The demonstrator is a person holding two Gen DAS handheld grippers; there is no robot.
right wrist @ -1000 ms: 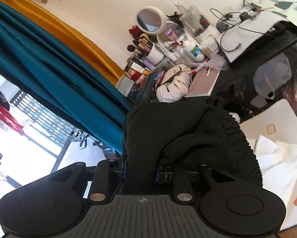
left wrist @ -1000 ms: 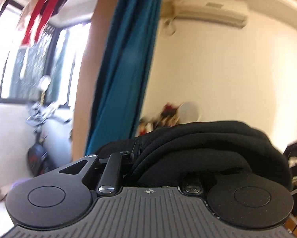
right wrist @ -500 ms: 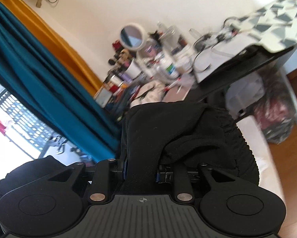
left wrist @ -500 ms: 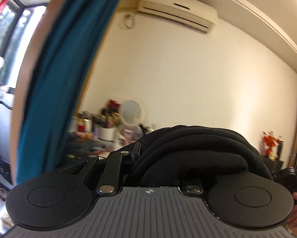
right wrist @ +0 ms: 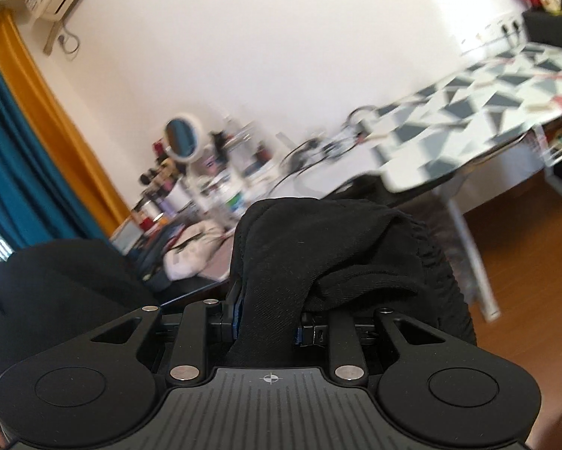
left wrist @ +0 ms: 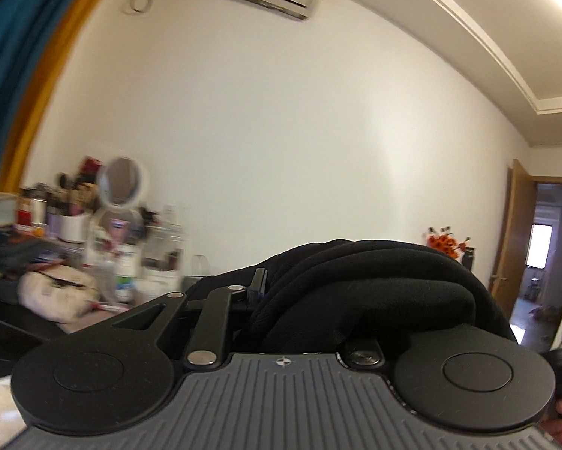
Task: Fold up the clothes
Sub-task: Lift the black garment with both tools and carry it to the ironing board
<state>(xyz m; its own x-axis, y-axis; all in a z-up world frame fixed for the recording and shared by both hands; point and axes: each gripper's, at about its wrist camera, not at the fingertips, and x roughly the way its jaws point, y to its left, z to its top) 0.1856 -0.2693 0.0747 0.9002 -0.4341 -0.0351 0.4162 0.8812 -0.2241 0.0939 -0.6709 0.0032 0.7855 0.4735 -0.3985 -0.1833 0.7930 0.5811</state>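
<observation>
Up at 12 o'clock, both tongs, left (left wrist: 299, 292) and right (right wrist: 269, 300), clamped on black garment (right wrist: 318, 247). Soft, floppy, lightish; grab hem edges.

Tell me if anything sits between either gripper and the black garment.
Nothing does. The left gripper and the right gripper are each already shut on the black garment, which bunches over their fingers. Where it has to go is not in view.
</observation>
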